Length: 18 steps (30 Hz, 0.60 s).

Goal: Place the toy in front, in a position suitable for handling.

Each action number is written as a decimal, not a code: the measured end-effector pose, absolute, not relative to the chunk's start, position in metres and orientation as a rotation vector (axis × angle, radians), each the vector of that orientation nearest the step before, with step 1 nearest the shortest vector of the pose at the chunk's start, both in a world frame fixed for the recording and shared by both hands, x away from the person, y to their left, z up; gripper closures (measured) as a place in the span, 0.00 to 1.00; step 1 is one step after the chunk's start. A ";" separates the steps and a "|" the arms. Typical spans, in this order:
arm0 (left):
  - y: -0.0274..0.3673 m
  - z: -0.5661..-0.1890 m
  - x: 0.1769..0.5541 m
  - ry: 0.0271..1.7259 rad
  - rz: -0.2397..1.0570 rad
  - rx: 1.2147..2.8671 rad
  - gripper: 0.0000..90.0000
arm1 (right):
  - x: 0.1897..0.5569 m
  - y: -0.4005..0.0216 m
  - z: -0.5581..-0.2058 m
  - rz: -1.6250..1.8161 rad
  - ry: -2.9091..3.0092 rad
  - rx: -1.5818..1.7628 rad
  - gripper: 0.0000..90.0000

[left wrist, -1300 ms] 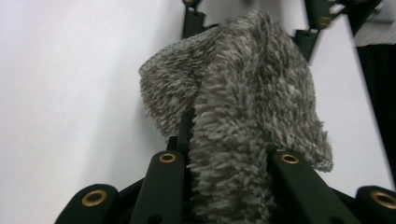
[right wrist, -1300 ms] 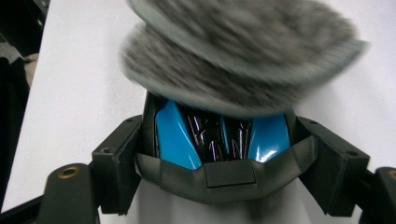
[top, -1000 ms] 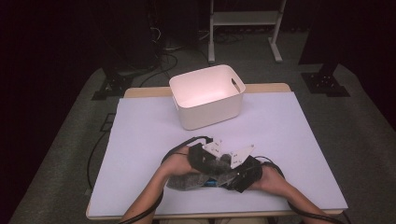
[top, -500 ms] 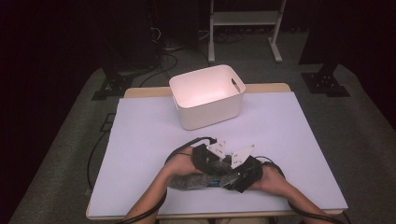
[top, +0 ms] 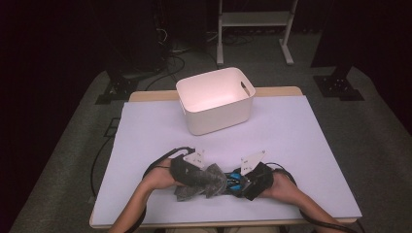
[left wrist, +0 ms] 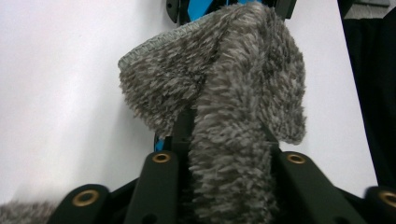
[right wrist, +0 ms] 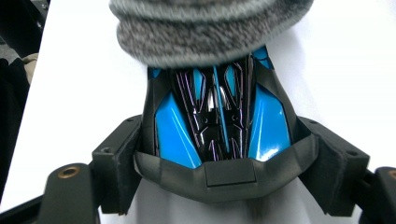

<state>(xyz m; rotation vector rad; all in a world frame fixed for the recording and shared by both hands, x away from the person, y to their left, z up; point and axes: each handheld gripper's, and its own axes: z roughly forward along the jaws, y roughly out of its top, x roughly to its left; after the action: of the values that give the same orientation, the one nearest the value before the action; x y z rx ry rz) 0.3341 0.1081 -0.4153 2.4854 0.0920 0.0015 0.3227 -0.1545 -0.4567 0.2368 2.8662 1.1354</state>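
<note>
A fuzzy grey sock-like cloth (top: 200, 180) lies between both hands near the table's front edge. My left gripper (top: 208, 177) is shut on it; in the left gripper view the cloth (left wrist: 233, 93) drapes over and between the jaws of that gripper (left wrist: 224, 158). A glossy blue and black plastic object (top: 235, 180), like a toy car, is clamped in my right gripper (top: 244, 183). In the right gripper view the object (right wrist: 217, 121) sits between the pads of the right gripper (right wrist: 219, 154). Its far end is tucked under the cloth (right wrist: 210, 28).
A white plastic bin (top: 216, 99) with handle cut-outs stands at the back middle of the white-topped table (top: 301, 131). Cables trail from both grippers. Dark stands and a white frame stand on the floor beyond the table.
Both hands have drifted slightly toward the front edge, still holding the cloth and the blue object together. The bin has not moved.
</note>
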 end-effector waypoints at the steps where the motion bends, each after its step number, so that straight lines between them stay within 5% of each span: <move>1: 0.110 -0.414 0.333 0.108 0.000 2.477 0.72 | 0.323 -0.154 -0.457 1.136 2.866 0.237 0.25; 5: 0.112 -0.407 0.329 0.085 0.014 2.451 0.52 | 0.322 -0.154 -0.457 1.134 2.867 0.244 0.24; 10: 0.114 -0.399 0.326 0.062 0.031 2.429 0.47 | 0.322 -0.154 -0.457 1.132 2.866 0.242 0.24; 13: 0.114 -0.399 0.326 0.050 0.029 2.444 0.52 | 0.322 -0.154 -0.456 1.132 2.867 0.247 0.25; 18: 0.110 -0.405 0.325 0.033 0.072 2.461 0.82 | 0.322 -0.154 -0.456 1.127 2.867 0.249 0.24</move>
<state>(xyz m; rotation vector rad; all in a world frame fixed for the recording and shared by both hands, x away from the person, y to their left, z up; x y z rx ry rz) 0.3250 0.1097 -0.4050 2.4609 0.0332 0.0721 0.3218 -0.1538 -0.4562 0.2488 2.8672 1.1273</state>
